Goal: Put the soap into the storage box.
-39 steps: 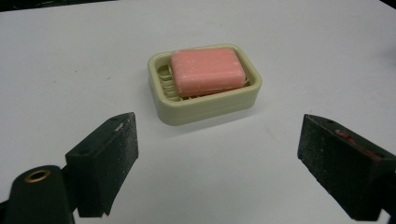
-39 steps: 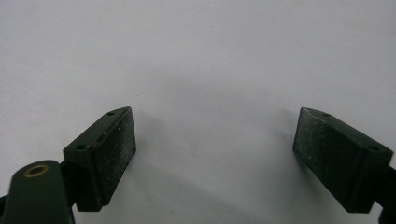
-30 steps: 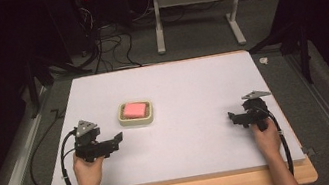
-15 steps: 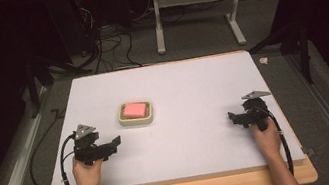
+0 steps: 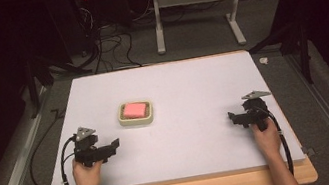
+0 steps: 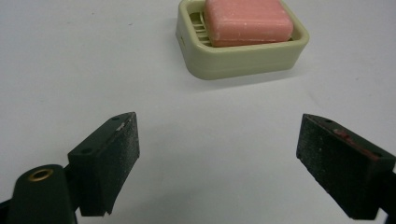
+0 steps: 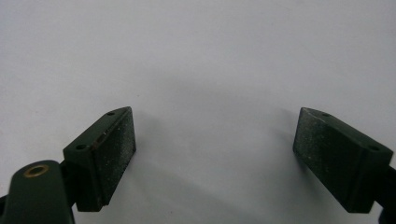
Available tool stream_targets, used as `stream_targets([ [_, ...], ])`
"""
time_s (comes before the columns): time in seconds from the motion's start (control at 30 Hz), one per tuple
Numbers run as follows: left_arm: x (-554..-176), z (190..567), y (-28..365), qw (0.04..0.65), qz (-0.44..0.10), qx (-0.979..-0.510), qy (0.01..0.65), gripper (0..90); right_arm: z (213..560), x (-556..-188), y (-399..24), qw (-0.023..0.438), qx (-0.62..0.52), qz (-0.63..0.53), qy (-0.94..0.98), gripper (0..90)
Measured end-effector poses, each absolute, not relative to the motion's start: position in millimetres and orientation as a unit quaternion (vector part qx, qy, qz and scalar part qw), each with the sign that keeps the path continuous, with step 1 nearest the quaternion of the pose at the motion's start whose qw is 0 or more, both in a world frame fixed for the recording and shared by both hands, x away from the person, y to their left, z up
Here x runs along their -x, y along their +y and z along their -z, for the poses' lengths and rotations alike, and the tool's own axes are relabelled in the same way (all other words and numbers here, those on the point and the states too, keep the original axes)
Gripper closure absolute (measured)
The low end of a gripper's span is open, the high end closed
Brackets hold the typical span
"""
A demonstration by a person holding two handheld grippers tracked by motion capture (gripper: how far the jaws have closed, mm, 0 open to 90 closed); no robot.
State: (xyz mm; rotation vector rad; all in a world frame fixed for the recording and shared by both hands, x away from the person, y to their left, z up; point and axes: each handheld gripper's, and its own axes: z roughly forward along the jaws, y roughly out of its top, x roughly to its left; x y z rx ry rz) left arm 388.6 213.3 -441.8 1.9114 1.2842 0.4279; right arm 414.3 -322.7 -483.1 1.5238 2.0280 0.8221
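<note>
White table (image 5: 181,84), seen from above. At left, the left gripper (image 5: 111,147) rests low over the surface, jaws spread wide and empty. Ahead of it, toward the table's middle, a cream soap dish (image 5: 135,114) holds a pink soap bar (image 5: 134,109). At right, well apart, the right gripper (image 5: 232,117), jaws likewise spread and empty.

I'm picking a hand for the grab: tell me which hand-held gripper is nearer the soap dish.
Left. The left hand-held gripper sits just below-left of the soap dish; the right hand-held gripper is far across the table, to its right.
</note>
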Motion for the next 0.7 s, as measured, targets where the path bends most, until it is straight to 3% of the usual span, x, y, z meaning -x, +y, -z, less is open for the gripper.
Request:
stream_targets([
  [0.7, -400.9, 467.4, 210.2, 0.372, -0.172, -0.739, 0.534, 13.6, 483.1, -414.3, -322.6, 0.235, -0.555, -0.3, 0.739, 13.6],
])
